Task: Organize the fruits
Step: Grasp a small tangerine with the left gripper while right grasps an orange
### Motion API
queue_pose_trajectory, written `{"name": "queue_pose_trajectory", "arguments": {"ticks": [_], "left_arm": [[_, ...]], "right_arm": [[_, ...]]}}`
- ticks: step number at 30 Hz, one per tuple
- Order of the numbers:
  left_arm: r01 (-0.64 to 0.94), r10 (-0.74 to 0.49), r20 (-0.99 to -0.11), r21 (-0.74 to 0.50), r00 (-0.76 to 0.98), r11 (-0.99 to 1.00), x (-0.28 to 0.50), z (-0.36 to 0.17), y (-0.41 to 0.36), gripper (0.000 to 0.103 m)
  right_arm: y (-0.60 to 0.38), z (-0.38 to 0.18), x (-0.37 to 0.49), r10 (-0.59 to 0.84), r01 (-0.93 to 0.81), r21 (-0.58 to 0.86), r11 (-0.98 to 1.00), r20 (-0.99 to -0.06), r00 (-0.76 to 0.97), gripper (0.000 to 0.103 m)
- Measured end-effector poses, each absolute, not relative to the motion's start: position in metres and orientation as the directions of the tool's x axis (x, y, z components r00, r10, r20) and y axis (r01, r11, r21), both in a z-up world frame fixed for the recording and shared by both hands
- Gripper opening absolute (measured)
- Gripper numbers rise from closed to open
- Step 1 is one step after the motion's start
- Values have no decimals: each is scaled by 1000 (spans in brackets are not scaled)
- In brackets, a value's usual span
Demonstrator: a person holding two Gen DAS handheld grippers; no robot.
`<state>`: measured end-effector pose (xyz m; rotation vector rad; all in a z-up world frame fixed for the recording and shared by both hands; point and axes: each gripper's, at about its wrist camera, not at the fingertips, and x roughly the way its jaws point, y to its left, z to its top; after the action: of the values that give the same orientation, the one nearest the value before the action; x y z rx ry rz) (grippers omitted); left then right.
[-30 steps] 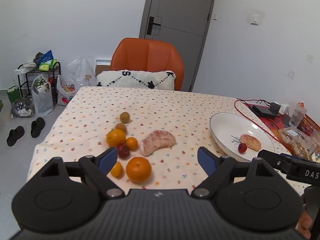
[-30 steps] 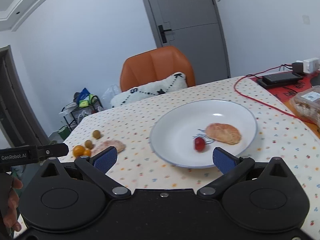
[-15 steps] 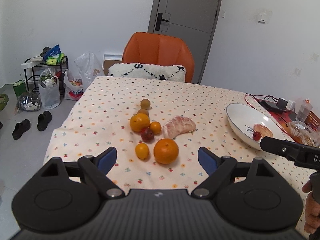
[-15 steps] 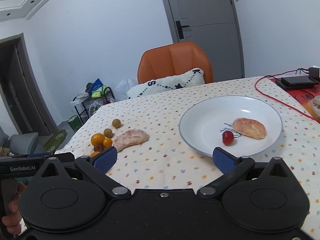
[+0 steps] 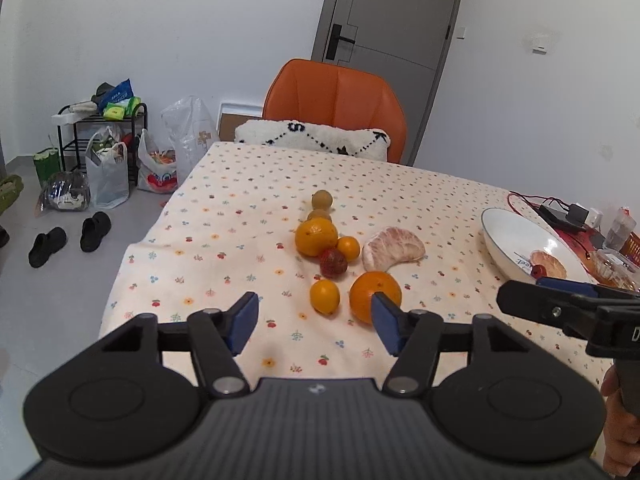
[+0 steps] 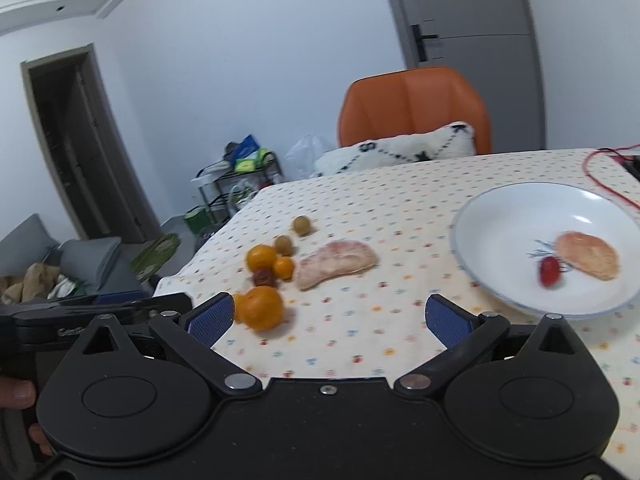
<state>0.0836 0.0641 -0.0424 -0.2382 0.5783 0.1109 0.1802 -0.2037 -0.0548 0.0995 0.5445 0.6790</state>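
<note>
Loose fruit lies mid-table on the dotted cloth: a large orange (image 5: 375, 296), a small orange (image 5: 325, 297), a dark red fruit (image 5: 333, 263), two more oranges (image 5: 316, 236), a peeled pomelo segment (image 5: 394, 248) and two greenish-brown fruits (image 5: 322, 200). My left gripper (image 5: 314, 326) hovers just short of the small orange; its jaws are closing with nothing between the pads. The white plate (image 6: 480, 208) holds a peeled piece (image 6: 588, 260) and a small red fruit (image 6: 549, 271). My right gripper (image 6: 330, 318) stands open and empty, between the large orange (image 6: 262, 307) and the plate.
An orange chair (image 5: 336, 96) with a white cushion (image 5: 312, 136) stands at the table's far side. A red cable (image 5: 520, 200), a charger and food packs crowd the right end. The table's left edge (image 5: 132, 248) drops to a floor with shoes, bags and a rack.
The left gripper's jaws have come much closer together. The right wrist view has swung left: the plate now sits at its right and the fruit cluster is nearer the centre.
</note>
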Motion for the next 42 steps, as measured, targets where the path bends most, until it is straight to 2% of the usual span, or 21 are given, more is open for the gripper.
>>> {"name": "queue_pose_trajectory", "arguments": {"ticks": [3,8,13,17,22,24,25,26,35,37,38,42], "left_arm": [[-164,27,-556,-198,831,966,86,-47,66,54],[-158,15,-563,-207,826,965,95,-52,71,45],[-158,4,-572,-219,820,963,103,-58,76,42],[-162,2,-579,-226,815,960,108,-60,81,41],[-169,-2,-589,-235,808,957,114,-63,88,38],[-167,-4,-589,-235,808,957,116,-62,89,38],[-166,-5,-589,-235,808,958,117,-62,89,38],[-162,-9,-590,-236,808,958,118,-62,89,38],[-125,-36,-601,-224,799,966,138,-65,71,37],[-127,-32,-616,-213,787,969,142,-68,67,31],[-129,-31,-625,-209,780,969,144,-70,66,23],[-134,-18,-621,-196,784,971,144,-68,61,21]], "right_arm": [[-191,-57,182,633,-592,250,766,-447,632,100],[-174,-63,193,664,-614,281,738,-468,583,81],[-157,-70,200,682,-634,292,716,-487,546,80],[-144,-76,207,690,-643,303,704,-505,518,68],[-129,-82,213,693,-652,300,696,-520,500,68],[-125,-85,215,698,-658,302,689,-521,491,64],[-122,-87,217,698,-660,303,687,-526,486,56],[-120,-89,219,699,-662,305,685,-532,478,40],[-130,-92,225,718,-650,351,675,-515,468,38],[-136,-89,226,716,-645,350,679,-510,477,38],[-139,-88,226,713,-642,349,683,-508,482,38],[-152,-83,228,703,-626,346,699,-496,510,38]]}}
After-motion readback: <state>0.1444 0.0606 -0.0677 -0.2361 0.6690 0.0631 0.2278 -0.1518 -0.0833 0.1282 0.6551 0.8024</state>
